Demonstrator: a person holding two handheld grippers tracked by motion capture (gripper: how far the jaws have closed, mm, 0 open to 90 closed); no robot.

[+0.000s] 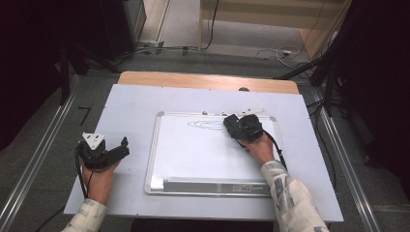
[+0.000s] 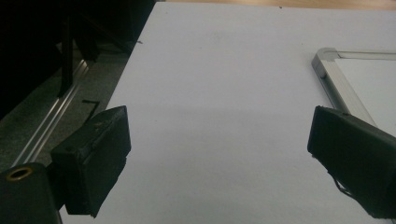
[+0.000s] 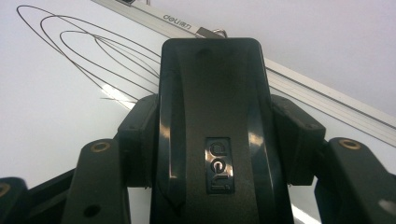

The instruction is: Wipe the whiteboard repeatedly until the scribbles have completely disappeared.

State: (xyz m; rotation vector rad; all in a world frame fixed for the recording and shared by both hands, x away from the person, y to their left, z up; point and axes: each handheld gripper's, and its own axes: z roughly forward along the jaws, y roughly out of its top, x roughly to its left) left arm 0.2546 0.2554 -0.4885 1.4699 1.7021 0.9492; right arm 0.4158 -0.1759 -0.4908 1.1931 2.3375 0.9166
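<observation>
A whiteboard (image 1: 203, 154) with a silver frame lies flat in the middle of the pale table cover. Thin blue oval lines (image 1: 205, 124) are drawn near its far edge, and they look dark (image 3: 93, 51) in the right gripper view. My right gripper (image 1: 244, 128) is over the board's far right part, shut on a black board eraser (image 3: 212, 116) that sits just right of the ovals. My left gripper (image 1: 121, 147) rests on the cover left of the board, jaws wide open (image 2: 219, 154) with nothing between them. The board's corner (image 2: 327, 58) lies ahead to its right.
A thin white object (image 1: 251, 112) lies just past the board's far edge. A silver tray strip (image 1: 212, 186) runs along the board's near edge. The wooden table edge (image 1: 208, 79) shows beyond the cover. Metal rails (image 1: 43, 154) and cables run on the floor at both sides.
</observation>
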